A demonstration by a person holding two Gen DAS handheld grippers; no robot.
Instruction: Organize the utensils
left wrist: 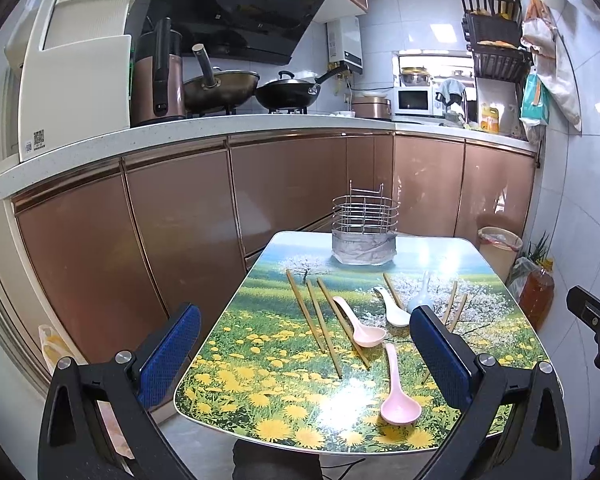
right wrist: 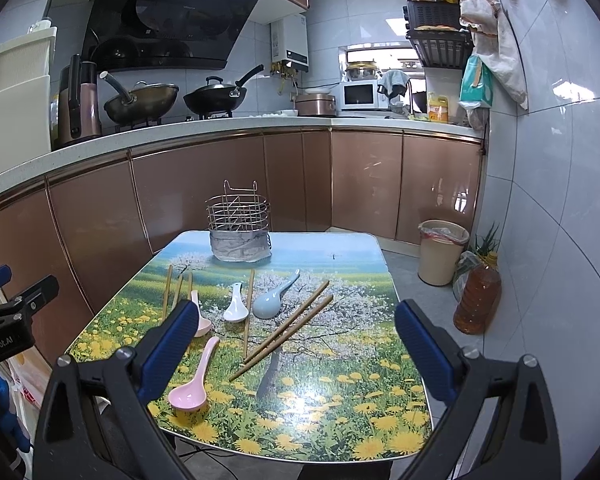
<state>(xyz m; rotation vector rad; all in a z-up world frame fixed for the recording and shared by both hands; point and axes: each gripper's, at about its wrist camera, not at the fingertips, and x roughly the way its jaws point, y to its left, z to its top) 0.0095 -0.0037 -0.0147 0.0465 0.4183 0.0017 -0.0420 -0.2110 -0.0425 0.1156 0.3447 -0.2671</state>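
A wire utensil holder (left wrist: pixel 364 232) (right wrist: pixel 239 228) stands at the far end of the flower-print table (left wrist: pixel 284 400) (right wrist: pixel 340 400). Several wooden chopsticks (left wrist: pixel 320 320) (right wrist: pixel 288 332) lie on the table, with two pink spoons (left wrist: pixel 398 396) (right wrist: pixel 192 384), a white spoon (left wrist: pixel 392 308) (right wrist: pixel 236 304) and a light blue spoon (left wrist: pixel 422 292) (right wrist: pixel 274 298). My left gripper (left wrist: pixel 304 356) is open and empty, above the table's near edge. My right gripper (right wrist: pixel 296 354) is open and empty, above the near half of the table.
Brown cabinets and a counter with woks (left wrist: pixel 220 88) run behind and left of the table. A bin (right wrist: pixel 442 252) and an oil bottle (right wrist: pixel 478 298) stand on the floor to the right, by the tiled wall.
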